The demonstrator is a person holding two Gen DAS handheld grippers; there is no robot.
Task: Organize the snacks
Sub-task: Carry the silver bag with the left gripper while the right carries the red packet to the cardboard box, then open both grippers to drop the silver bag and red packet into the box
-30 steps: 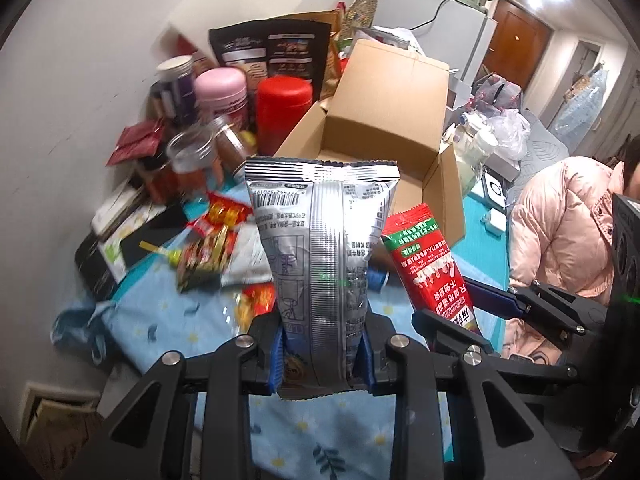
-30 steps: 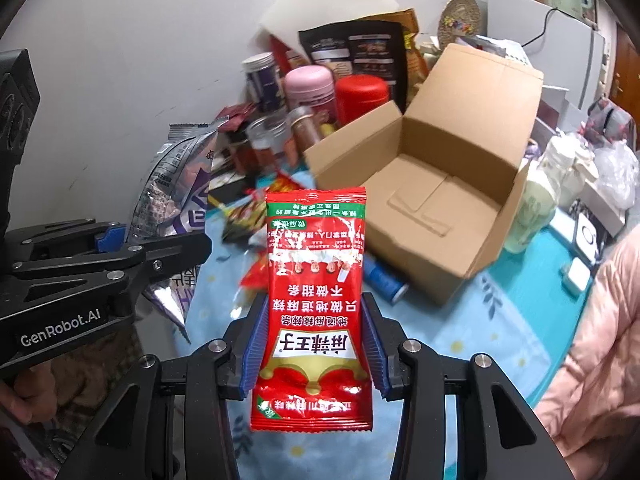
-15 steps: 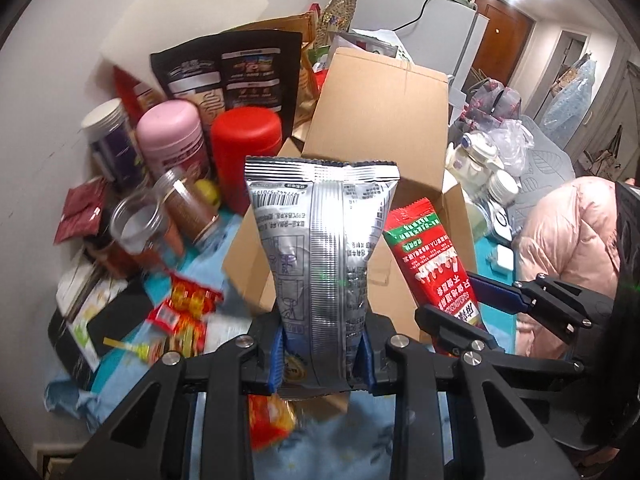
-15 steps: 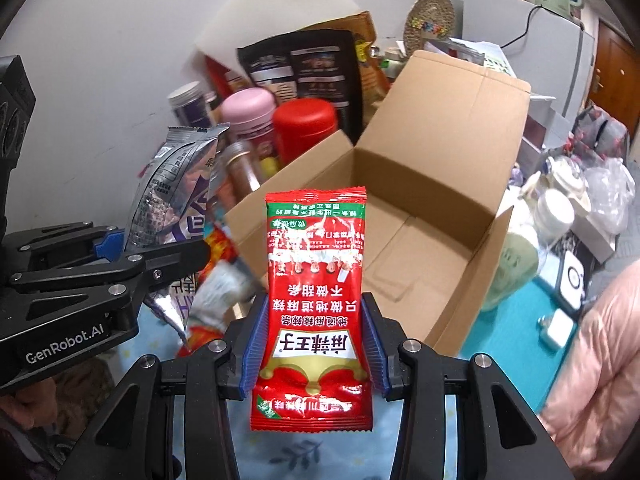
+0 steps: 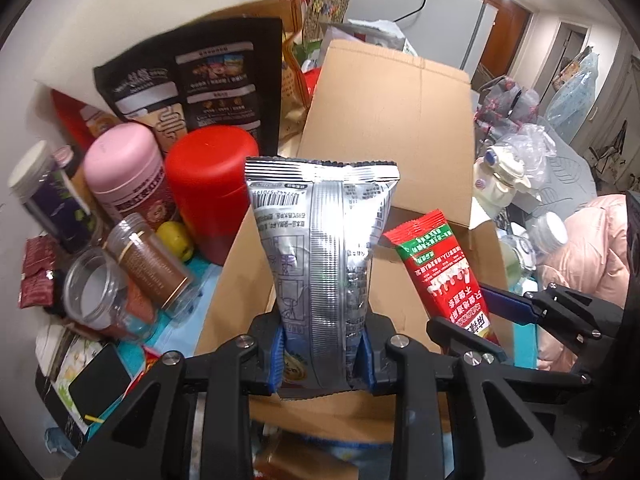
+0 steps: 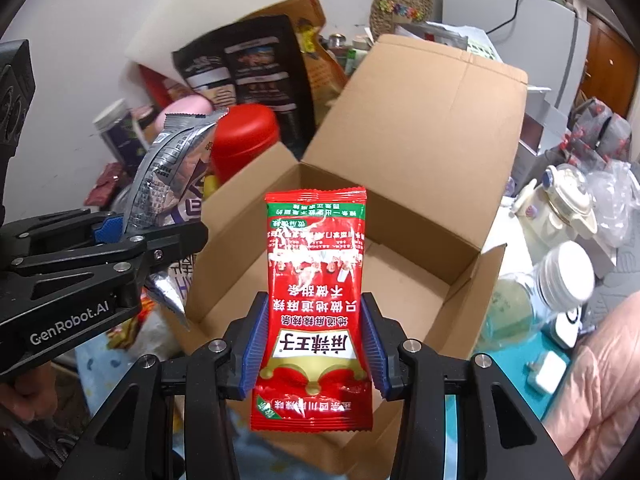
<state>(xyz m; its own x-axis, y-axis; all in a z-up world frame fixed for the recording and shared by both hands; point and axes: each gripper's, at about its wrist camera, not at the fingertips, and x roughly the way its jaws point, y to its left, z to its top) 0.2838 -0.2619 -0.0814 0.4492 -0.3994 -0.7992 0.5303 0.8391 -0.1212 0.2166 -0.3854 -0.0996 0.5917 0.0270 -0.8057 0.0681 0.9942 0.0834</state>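
Left hand-held gripper [image 5: 323, 354] is pinching the silver bag [image 5: 322, 256] low down, pads squeezing its bottom end so the bag is standing upright above the jaws, right in front of the box [image 5: 384, 128]. Right hand-held gripper [image 6: 314, 350] is clamping the red packet [image 6: 316, 280] by its lower third, and the packet is hanging over the box's open mouth, just beside the silver one.

Both are looking light and soft. The foil is crinkling and puffing with air above the pinch, so I'm judging it slick and springy, likely to slide if the squeeze is eased; the flat sealed ends are the sensible place to take hold, and the contents may be brittle, so hard pressure on the belly is looking unwise. The red packet is looking flatter and floppier, bending a little at the top, glossy too, and is probably happiest held across its width as it is now.

The cardboard is looking stiff enough, flaps standing up.

Hard to read: the silver bag is blocking most of the box interior in the left view, and the right view is showing only part of the floor, which is looking bare where it shows. The near wall is being cut off by the jaws. The worktop [image 6: 556, 392] is mostly buried; loose snacks below the left gripper are blurring, so their count is anyone's guess
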